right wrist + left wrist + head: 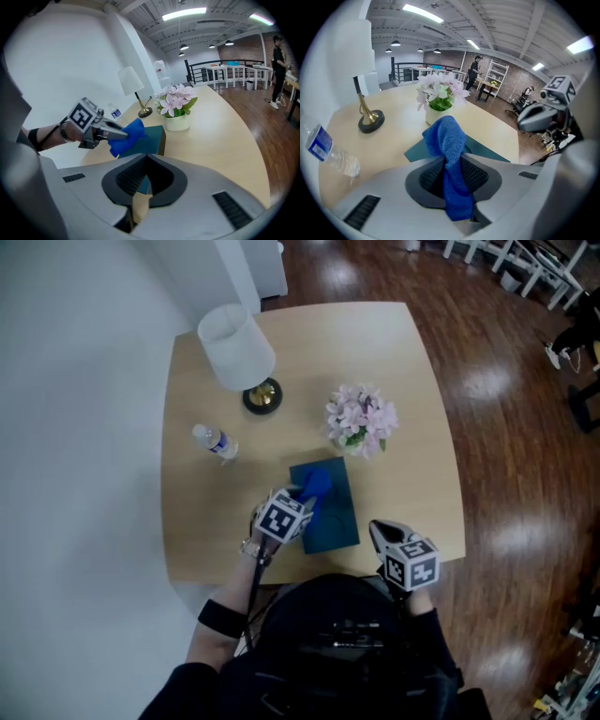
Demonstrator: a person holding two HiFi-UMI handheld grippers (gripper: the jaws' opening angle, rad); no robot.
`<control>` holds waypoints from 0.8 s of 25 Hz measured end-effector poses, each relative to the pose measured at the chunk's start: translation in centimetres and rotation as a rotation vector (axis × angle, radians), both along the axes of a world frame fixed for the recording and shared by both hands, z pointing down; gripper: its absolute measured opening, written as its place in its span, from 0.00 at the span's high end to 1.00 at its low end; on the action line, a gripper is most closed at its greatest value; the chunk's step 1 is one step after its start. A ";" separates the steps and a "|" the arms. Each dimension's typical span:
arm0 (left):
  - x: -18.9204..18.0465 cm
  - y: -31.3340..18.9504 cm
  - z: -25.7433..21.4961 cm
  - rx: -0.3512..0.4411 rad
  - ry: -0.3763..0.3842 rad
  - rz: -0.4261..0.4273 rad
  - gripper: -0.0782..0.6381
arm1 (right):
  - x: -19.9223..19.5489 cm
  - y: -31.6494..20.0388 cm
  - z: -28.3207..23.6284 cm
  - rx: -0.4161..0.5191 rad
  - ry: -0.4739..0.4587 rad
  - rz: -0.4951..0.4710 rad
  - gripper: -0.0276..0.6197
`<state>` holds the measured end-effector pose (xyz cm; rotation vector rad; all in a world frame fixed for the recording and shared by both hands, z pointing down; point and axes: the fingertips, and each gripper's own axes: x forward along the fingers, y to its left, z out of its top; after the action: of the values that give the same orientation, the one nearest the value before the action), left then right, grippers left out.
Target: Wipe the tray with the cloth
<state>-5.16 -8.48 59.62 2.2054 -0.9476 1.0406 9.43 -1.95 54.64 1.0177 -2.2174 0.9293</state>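
Observation:
A dark teal tray (336, 519) lies near the front middle of the wooden table (412, 381). My left gripper (305, 495) hangs over the tray's near left part, shut on a blue cloth (317, 484). In the left gripper view the cloth (448, 140) bunches up between the pads, with the tray (485, 150) just beyond it. My right gripper (380, 532) hovers at the table's front edge, right of the tray, its jaws together and nothing between them. The right gripper view shows the tray (153, 135), the cloth (126, 136) and the left gripper (117, 134) over it.
A white lamp (236, 348) on a brass foot stands at the back left. A water bottle (215, 442) lies left of the tray. A pot of pink flowers (361, 418) stands just behind the tray. Wooden floor surrounds the table.

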 end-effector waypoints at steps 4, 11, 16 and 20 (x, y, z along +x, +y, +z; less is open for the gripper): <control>0.2 -5.4 1.1 -0.004 -0.016 -0.007 0.76 | 0.1 -0.5 -0.1 0.004 0.002 -0.007 0.95; 1.1 -6.5 2.8 -0.047 -0.020 0.005 0.76 | 0.6 -0.8 0.3 -0.012 0.003 0.003 0.95; 1.8 -5.4 2.6 -0.064 0.010 0.022 0.76 | 0.7 -0.9 0.7 -0.027 -0.005 0.015 0.95; 2.8 -2.2 2.7 -0.098 0.021 0.066 0.76 | 0.4 -0.8 0.7 -0.029 -0.007 0.013 0.95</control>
<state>-2.36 -10.69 62.30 2.1749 -0.8020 1.0685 9.83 -2.78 55.35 1.0176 -2.1992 0.9696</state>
